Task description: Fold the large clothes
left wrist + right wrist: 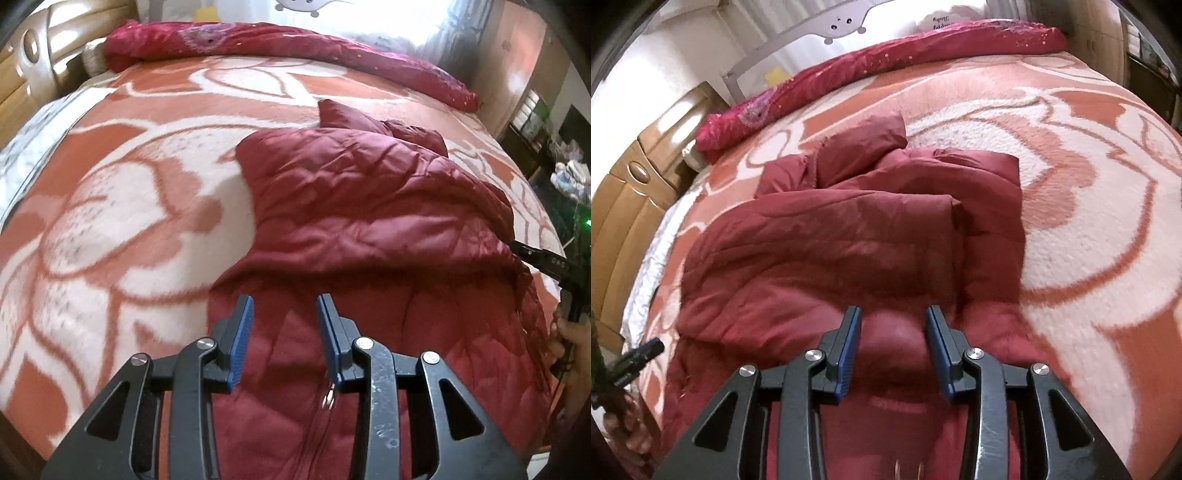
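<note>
Left wrist view: my left gripper [284, 332] hangs released, nothing between its pads, over the near part of the red jacket [369, 221] lying on the bed [110, 221].

Right wrist view: my right gripper [893, 349] is also released above the jacket, sleeve folded across. I judge the next fold needs a hem grasp.

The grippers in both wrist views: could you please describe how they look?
Both the left gripper and the right gripper have black angular linkage frames with triangular cutouts, silver pivot screws, and ribbed blue pads on both fingers.
</note>
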